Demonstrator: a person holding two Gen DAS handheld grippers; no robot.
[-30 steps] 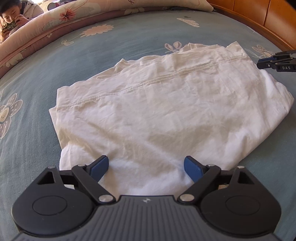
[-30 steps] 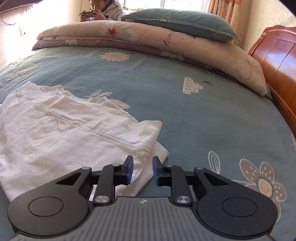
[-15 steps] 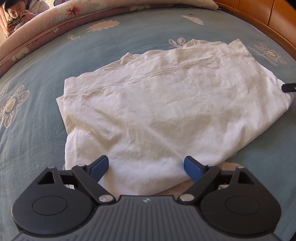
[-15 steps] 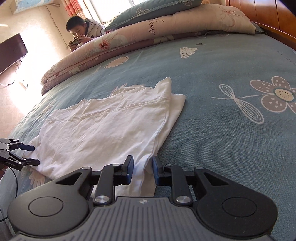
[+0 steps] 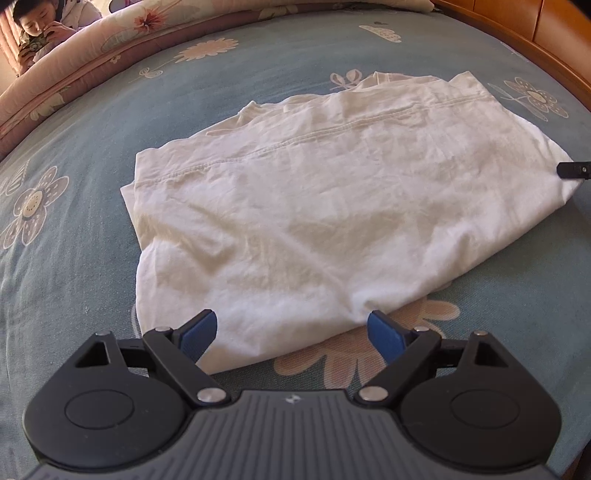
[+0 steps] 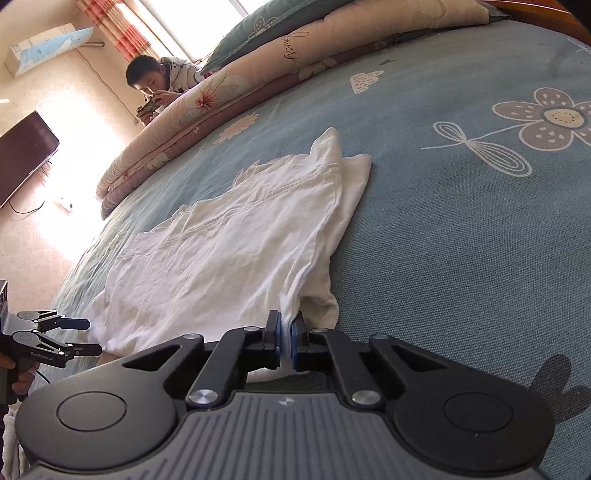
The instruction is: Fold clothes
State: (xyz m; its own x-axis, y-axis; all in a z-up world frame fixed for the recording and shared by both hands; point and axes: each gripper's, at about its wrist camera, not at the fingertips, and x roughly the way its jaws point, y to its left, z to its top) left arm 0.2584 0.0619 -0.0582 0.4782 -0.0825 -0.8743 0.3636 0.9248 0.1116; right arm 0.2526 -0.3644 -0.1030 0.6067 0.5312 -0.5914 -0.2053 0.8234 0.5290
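Note:
A white garment (image 5: pixel 332 206) lies folded and wrinkled on the blue flowered bedspread (image 5: pixel 92 258). My left gripper (image 5: pixel 291 330) stands open over the garment's near edge, its blue pads on either side of the cloth without pressing it. In the right wrist view my right gripper (image 6: pixel 284 332) is shut on the near corner of the white garment (image 6: pixel 229 258), with a tuft of cloth pinched between the pads. The tip of the right gripper (image 5: pixel 572 170) shows at the garment's right edge in the left wrist view. The left gripper (image 6: pixel 79 336) appears at the far left, open.
A rolled floral quilt (image 6: pixel 229 99) and a blue pillow (image 6: pixel 273 33) lie along the far side of the bed. A person (image 6: pixel 155 85) sits behind the quilt looking at a phone. A wooden bed frame (image 5: pixel 535 37) borders the right side.
My right gripper rolled, swung round to the garment's corner and closed on it. The left gripper drifted slightly, staying open at the garment's near edge.

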